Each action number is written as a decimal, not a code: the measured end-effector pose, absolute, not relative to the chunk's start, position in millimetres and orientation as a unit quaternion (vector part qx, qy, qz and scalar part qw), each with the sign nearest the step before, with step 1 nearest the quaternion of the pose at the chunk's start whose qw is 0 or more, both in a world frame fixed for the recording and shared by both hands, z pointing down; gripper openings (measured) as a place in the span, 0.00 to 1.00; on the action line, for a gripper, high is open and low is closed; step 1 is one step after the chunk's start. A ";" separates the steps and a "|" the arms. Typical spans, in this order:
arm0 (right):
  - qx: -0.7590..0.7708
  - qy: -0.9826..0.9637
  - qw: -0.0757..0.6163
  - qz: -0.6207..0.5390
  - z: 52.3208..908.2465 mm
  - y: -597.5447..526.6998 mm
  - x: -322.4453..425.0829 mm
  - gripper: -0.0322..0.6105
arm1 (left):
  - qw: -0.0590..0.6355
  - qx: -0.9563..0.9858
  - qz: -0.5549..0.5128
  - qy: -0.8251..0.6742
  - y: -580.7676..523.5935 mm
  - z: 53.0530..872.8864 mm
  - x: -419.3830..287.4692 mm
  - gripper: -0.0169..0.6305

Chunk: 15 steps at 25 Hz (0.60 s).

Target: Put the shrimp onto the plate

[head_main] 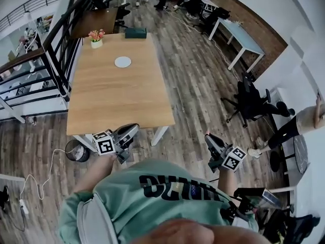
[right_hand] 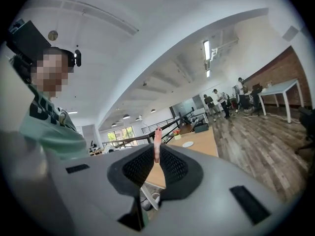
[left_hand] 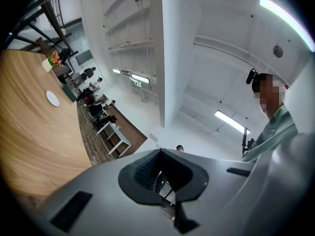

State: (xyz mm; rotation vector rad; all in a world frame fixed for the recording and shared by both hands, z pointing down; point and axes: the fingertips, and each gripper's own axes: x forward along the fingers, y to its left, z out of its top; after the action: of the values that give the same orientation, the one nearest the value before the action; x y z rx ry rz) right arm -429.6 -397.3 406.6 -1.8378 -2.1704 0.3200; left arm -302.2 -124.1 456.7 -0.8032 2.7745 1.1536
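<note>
**Shrimp [right_hand: 157,137] held off the table**

The white plate [head_main: 123,62] lay bare on the wooden table [head_main: 117,100], well apart from both grippers. The shrimp stood upright, pinched between the narrow jaws of the right gripper [right_hand: 156,150]. The left gripper [left_hand: 158,154] had its jaws together, gripping nothing. A flower pot [head_main: 96,40] and a dark green box [head_main: 135,32] sat beyond the plate.

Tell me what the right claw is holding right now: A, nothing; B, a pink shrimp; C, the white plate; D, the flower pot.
B: the right gripper view shows a thin pink shrimp pinched upright between the jaws of the right claw, while the white plate lies apart on the table.
</note>
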 end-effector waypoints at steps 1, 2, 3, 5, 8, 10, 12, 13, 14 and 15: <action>-0.645 -0.743 0.139 0.114 411.0 -389.0 -440.3 0.11 | 0.015 -0.247 0.368 0.896 -119.4 459.9 -305.7 0.03; -0.655 -0.733 0.139 0.117 416.2 -381.0 -451.8 0.11 | 0.015 -0.235 0.365 0.901 -114.9 463.0 -310.2 0.03; -0.666 -0.723 0.139 0.120 421.7 -372.9 -464.3 0.11 | 0.016 -0.222 0.361 0.906 -110.4 465.2 -315.8 0.02; -0.690 -0.699 0.139 0.127 431.7 -354.1 -492.9 0.11 | 0.022 -0.191 0.351 0.916 -98.8 465.1 -329.7 0.03; -0.727 -0.658 0.144 0.133 441.4 -317.2 -546.2 0.11 | 0.044 -0.133 0.338 0.931 -75.0 453.2 -356.6 0.03; -0.750 -0.631 0.147 0.131 440.1 -295.1 -582.1 0.11 | 0.049 -0.095 0.330 0.938 -68.5 446.4 -370.9 0.03; -0.772 -0.605 0.145 0.130 437.5 -274.9 -613.5 0.11 | 0.034 -0.056 0.319 0.946 -66.1 448.6 -378.4 0.03; -0.782 -0.593 0.143 0.132 437.0 -263.7 -627.7 0.11 | 0.026 -0.035 0.315 0.948 -62.8 451.2 -381.5 0.03; -0.790 -0.581 0.142 0.133 437.3 -252.0 -640.3 0.11 | 0.022 -0.014 0.315 0.949 -58.6 453.6 -384.5 0.03; -0.798 -0.570 0.142 0.133 438.3 -240.3 -650.1 0.11 | 0.022 0.003 0.317 0.948 -54.8 455.2 -387.3 0.03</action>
State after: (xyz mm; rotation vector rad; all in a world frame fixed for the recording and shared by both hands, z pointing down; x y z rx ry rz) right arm -650.1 -240.3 438.3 -2.3040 -1.6453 0.3850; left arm -387.3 -54.8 455.2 0.0100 2.9388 0.9816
